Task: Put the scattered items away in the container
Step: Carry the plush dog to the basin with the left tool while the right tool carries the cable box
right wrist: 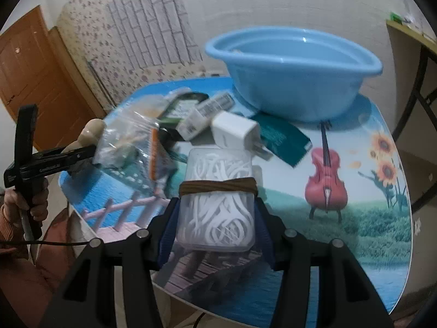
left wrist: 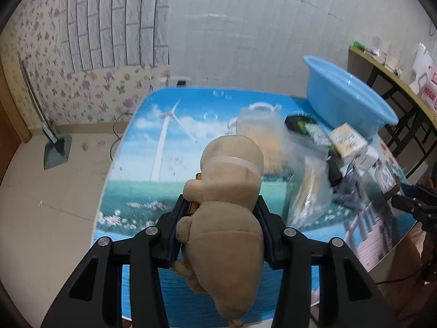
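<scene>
**Both grippers loaded, basin waiting**

The left gripper (left wrist: 221, 213) is clamped on a tan plush toy (left wrist: 226, 205); the right gripper (right wrist: 215, 210) squeezes a clear box of white picks (right wrist: 217, 199) (a brown band wraps it). The blue basin (right wrist: 295, 73) sits at the table's (right wrist: 368, 227) far edge, and 1 white charger (right wrist: 235, 132) with other clutter lies just in front of the basin.

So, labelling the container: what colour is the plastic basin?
The round plastic basin is light blue, clearest in the right wrist view.
</scene>
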Tool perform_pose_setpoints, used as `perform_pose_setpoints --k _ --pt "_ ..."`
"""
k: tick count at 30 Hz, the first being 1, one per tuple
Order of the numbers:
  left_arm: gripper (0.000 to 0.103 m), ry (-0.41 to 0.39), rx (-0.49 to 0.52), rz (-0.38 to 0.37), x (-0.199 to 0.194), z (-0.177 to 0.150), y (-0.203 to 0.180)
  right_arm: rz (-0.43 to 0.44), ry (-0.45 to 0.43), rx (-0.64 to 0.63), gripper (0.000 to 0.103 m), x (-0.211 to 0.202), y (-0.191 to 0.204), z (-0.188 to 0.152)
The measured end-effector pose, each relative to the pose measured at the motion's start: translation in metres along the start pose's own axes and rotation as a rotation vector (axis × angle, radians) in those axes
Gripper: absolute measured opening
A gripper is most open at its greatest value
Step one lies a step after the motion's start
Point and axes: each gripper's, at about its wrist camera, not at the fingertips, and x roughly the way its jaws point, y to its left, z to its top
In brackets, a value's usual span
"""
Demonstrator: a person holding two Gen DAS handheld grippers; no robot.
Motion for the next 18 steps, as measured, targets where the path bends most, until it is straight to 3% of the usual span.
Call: perform_pose_setpoints --k 6,18 --pt "0.046 -0.036 0.036 -0.015 -0.014 0.018 -0.021 0.065 -0.044 -0.015 0.051 -0.012 0.008 0.008" --pt "0.046 -0.117 0.117 -0.119 -0.024 0.071 -0.087 0.064 -0.203 -0.018 0.051 -0.043 -0.006 0.032"
